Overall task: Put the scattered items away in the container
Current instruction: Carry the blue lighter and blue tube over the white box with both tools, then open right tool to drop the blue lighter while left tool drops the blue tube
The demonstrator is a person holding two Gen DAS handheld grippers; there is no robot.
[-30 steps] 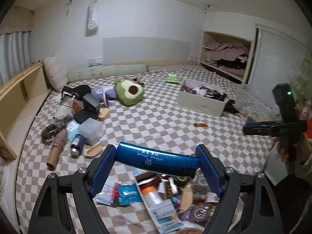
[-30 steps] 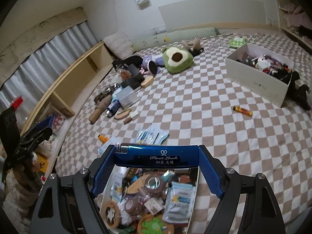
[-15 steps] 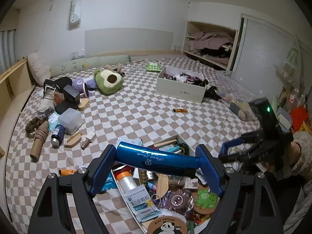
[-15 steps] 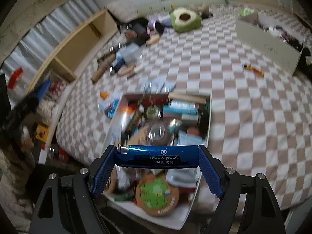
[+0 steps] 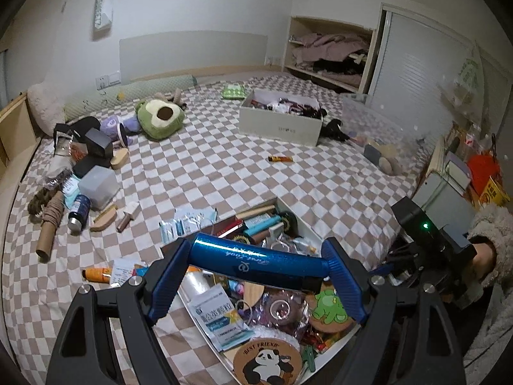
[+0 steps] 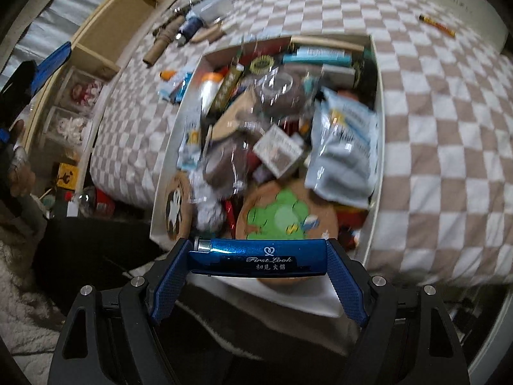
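1. Surface: a wide bed (image 5: 224, 173) under a brown-and-white checked sheet, running to a white wall with a long padded bolster along its foot.
2. Room: open wooden shelf (image 5: 323, 54) at the far right stuffed with folded bedding; slatted sliding door beside it; low wooden ledge down the left edge of the bed.
3. Container: a white open box (image 6: 380, 147) at the bed's near edge, crammed (packets, round cork coasters, tubes).
4. Scatter on the sheet: avocado plush (image 5: 160, 118), cardboard tube (image 5: 48, 231), frosted plastic cube, dark spray can, wooden pieces at left; small orange tube (image 5: 281, 159) alone mid-bed; a second white box (image 5: 282, 125) farther back.
5. Left hand-held gripper (image 5: 256, 264): jaws spread wide, clamping a metallic blue tube (image 5: 253, 261) end to end, above the container.
6. Right hand-held gripper (image 6: 258, 258): same wide hold on a second blue tube (image 6: 256, 256), printed "First Look", at the container's near rim.
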